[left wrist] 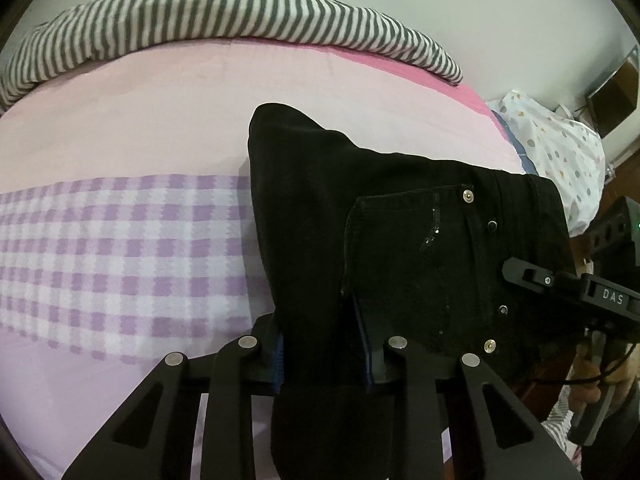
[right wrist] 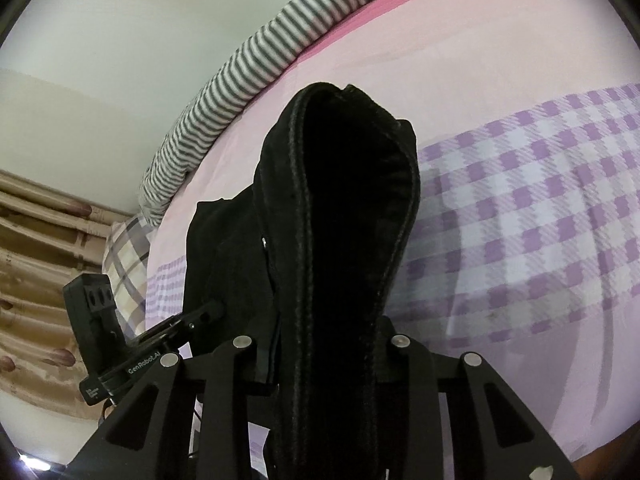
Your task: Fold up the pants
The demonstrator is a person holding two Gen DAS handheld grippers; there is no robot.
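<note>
Black pants with rivets and a front pocket hang over the pink bed, held up by both grippers. My left gripper is shut on a bunched part of the pants near the pocket. In the right wrist view my right gripper is shut on a thick folded edge of the pants, which rises up in front of the camera. The right gripper also shows at the right of the left wrist view, against the waistband edge. The left gripper shows at lower left of the right wrist view.
The bed has a purple checked band and a grey-striped blanket along its far edge. A dotted white pillow lies at the right end. A checked pillow and brown curtains stand at the other end.
</note>
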